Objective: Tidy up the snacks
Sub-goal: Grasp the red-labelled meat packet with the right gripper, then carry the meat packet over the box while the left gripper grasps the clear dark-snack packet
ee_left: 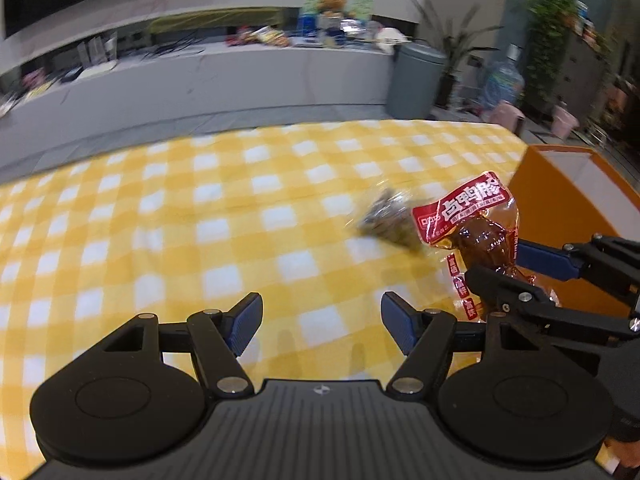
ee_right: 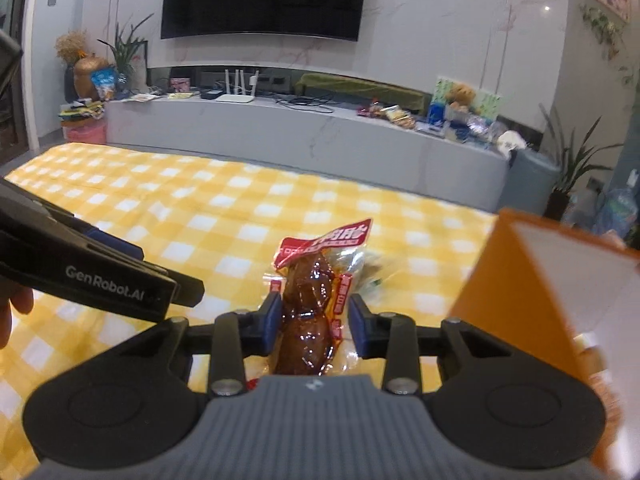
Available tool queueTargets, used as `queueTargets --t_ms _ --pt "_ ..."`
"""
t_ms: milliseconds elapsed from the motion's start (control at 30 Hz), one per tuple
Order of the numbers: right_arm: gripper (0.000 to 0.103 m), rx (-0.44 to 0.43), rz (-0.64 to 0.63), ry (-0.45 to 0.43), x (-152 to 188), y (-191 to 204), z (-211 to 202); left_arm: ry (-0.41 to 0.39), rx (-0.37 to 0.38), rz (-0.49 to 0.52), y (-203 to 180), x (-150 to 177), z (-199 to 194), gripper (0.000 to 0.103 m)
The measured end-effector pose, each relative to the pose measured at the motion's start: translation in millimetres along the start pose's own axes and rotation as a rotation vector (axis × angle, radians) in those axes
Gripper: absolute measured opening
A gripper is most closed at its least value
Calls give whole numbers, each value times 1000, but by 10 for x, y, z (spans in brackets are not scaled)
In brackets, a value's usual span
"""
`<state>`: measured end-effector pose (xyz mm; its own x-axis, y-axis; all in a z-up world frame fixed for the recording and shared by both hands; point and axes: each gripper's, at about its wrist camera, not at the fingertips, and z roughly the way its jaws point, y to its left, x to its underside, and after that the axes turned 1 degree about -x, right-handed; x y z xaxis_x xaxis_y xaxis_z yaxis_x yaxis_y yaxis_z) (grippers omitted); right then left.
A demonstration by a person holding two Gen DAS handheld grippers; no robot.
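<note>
My right gripper [ee_right: 314, 322] is shut on a red-topped clear packet of brown braised meat [ee_right: 310, 300], held above the yellow checked cloth [ee_right: 180, 208]. The left wrist view shows this packet [ee_left: 476, 232] in the right gripper [ee_left: 508, 264] at the right. My left gripper [ee_left: 322, 324] is open and empty over the cloth [ee_left: 200, 216]. A greenish clear snack packet [ee_left: 386, 220] lies on the cloth behind the held one; it also shows in the right wrist view [ee_right: 366, 266]. An orange box [ee_right: 540, 280] stands at the right.
The orange box [ee_left: 560, 204] is open-topped with a white inside, at the cloth's right edge. Beyond the cloth runs a long grey TV bench [ee_right: 304, 136] with clutter, a grey bin [ee_left: 416, 80] and potted plants.
</note>
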<state>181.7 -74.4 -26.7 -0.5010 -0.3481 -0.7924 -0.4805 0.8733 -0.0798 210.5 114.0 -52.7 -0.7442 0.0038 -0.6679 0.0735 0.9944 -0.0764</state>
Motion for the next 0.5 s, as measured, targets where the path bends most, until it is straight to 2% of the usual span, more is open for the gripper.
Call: queueTargets --t_ms 200,300,500 --pt "34 -7 38 -4 -348 -300 -277 -7 39 196 -283 -353 24 82" --pt "34 -24 81 17 -553 -537 -388 -10 51 240 -407 -497 93 83" --pt "34 -69 194 74 -783 -1044 -566 21 136 305 -656 -653 404 83"
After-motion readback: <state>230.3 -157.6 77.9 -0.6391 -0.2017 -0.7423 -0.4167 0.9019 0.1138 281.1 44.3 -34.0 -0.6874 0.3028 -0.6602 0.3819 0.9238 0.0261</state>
